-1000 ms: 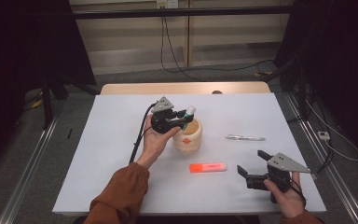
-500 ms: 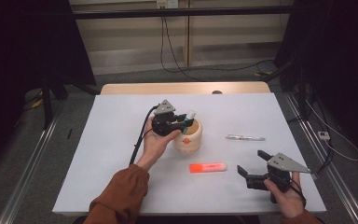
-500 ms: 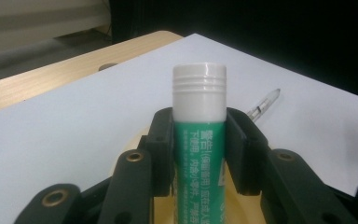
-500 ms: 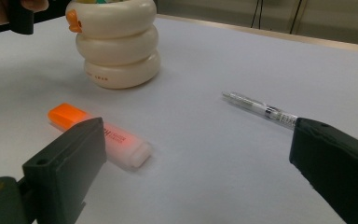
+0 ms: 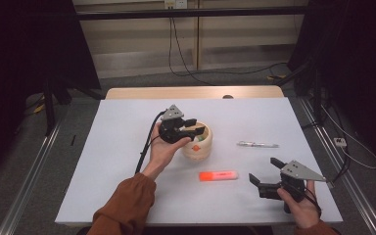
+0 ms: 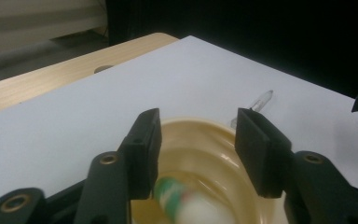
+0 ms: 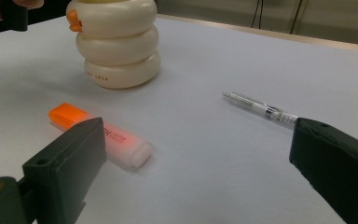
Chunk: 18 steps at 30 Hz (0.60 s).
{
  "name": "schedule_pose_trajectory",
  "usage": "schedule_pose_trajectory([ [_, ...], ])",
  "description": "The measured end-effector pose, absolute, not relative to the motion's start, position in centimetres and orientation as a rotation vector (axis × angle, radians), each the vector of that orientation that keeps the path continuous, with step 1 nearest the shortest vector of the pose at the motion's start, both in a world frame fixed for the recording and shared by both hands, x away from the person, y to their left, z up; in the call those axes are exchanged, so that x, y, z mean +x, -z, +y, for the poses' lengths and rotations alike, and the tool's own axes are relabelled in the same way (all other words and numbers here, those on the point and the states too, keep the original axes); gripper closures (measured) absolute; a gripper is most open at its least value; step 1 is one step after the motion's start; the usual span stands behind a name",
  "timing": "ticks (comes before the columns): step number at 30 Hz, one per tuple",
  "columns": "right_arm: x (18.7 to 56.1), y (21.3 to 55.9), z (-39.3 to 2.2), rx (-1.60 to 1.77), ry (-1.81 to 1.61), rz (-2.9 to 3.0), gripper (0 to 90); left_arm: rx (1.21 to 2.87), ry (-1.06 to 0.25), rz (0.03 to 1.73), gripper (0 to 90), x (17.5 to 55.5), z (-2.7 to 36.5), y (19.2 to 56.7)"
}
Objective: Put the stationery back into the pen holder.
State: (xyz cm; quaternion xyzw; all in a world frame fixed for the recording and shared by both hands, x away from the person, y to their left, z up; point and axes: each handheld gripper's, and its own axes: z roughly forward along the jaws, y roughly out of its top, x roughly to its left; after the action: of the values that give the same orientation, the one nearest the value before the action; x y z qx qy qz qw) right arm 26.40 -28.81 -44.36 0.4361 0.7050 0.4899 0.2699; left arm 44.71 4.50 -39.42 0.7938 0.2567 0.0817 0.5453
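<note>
A cream ringed cup point(image 5: 199, 148) stands mid-table. My left gripper point(image 5: 196, 128) hovers over its mouth, tilted down, with its jaws open. In the left gripper view the open gripper point(image 6: 196, 126) frames the cup's inner wall point(image 6: 209, 144), and a blurred green-and-white marker point(image 6: 182, 205) lies inside the cup, free of the jaws. My right gripper point(image 5: 263, 170) is held open near the front right edge with nothing in it. In the right gripper view the open gripper point(image 7: 196, 135) faces an orange highlighter point(image 7: 98, 135), a clear pen point(image 7: 261, 109) and the cup point(image 7: 119, 42).
The orange highlighter point(image 5: 218, 176) lies flat in front of the cup. Right of the cup lies the clear pen point(image 5: 257, 144). The white table point(image 5: 122, 161) ends in a wooden strip at the back, with dark floor and rails on both sides.
The marker that stood up at the left gripper's tips has gone down into the cup, and the left jaws now stand apart. The right gripper has not moved.
</note>
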Motion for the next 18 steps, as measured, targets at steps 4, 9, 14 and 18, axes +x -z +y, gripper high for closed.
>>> schedule_pose_trajectory([
  [4,26.4,44.4,-28.8,1.177,-1.318,1.899,3.4,1.882,-0.206,0.643,36.5,44.9,4.7,39.4],
  [9,26.4,44.4,-28.8,1.176,-1.318,1.899,3.4,1.885,-0.213,0.655,24.6,44.9,5.0,39.2],
  [14,26.4,44.4,-28.8,1.173,-1.319,1.903,3.4,1.905,-0.237,0.681,13.1,44.9,5.5,39.0],
  [18,26.4,44.4,-28.8,1.169,-1.314,1.909,3.4,1.904,-0.237,0.698,8.4,44.8,6.1,38.8],
])
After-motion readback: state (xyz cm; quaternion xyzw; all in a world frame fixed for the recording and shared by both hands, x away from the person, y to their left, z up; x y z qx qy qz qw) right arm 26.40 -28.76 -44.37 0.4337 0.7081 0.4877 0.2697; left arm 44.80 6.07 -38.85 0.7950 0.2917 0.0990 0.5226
